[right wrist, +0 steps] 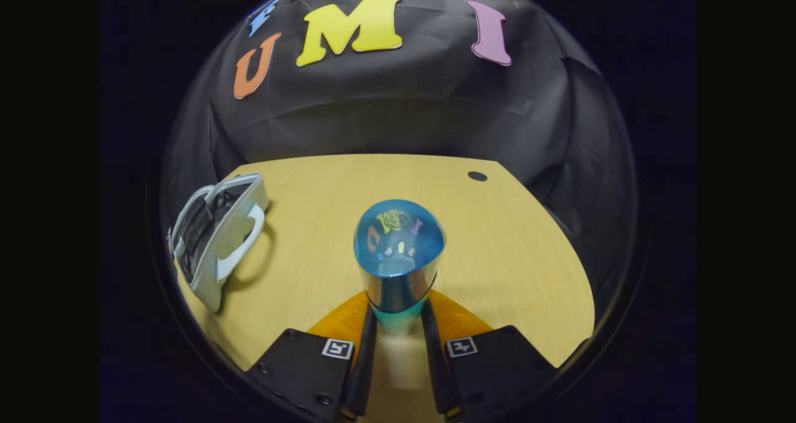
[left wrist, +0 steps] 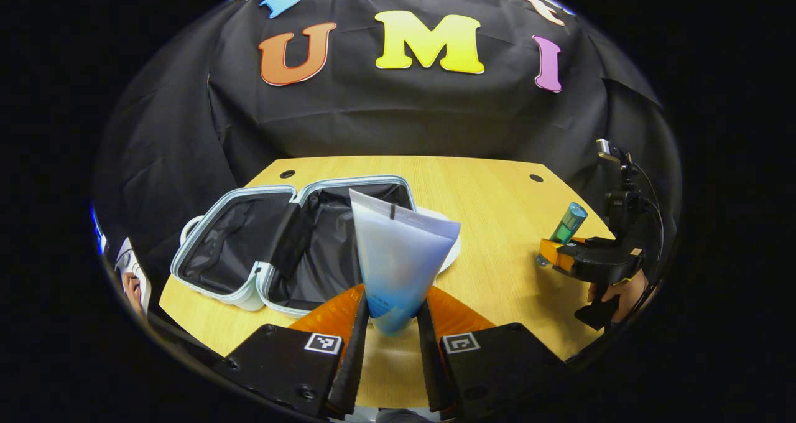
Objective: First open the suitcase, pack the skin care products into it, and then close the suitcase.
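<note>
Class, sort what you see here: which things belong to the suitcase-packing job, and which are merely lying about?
Belongs to the job:
open pale hard-shell suitcase with black lining
translucent blue-white squeeze tube, in the left gripper
teal bottle with shiny blue cap, in the right gripper

Just lying about:
white plate behind the tube
wooden table

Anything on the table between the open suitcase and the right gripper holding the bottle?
In the left gripper view, the tube in the left gripper hangs in front; beyond it, bare table runs from the suitcase to the right gripper and bottle.
</note>
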Tool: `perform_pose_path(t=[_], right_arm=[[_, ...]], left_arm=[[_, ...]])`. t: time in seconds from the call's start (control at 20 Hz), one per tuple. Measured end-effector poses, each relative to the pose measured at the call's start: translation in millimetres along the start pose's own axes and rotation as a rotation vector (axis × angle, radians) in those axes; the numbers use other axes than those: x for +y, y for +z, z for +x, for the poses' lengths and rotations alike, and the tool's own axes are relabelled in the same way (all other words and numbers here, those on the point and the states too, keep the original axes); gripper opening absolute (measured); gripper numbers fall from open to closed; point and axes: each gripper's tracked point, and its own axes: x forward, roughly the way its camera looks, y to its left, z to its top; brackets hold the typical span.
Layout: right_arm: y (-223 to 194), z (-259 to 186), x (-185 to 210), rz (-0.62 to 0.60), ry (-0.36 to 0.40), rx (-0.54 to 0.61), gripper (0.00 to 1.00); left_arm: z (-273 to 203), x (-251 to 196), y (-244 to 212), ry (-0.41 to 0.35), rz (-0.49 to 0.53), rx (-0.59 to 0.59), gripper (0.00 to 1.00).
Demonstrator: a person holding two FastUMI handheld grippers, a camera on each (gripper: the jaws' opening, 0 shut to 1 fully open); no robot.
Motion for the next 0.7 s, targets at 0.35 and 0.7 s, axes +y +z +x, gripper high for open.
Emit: perform_pose_path(t=[0.35, 0.7], right_arm=[[17, -58, 15, -0.016, -0.003, 0.018, 0.35], [60, -136, 60, 0.006, 0.022, 0.005, 0.35]], left_arm=[[28, 36, 13, -0.009, -0.011, 0.065, 0.45], [77, 89, -4, 0.006, -0.035, 0.308, 0.45]])
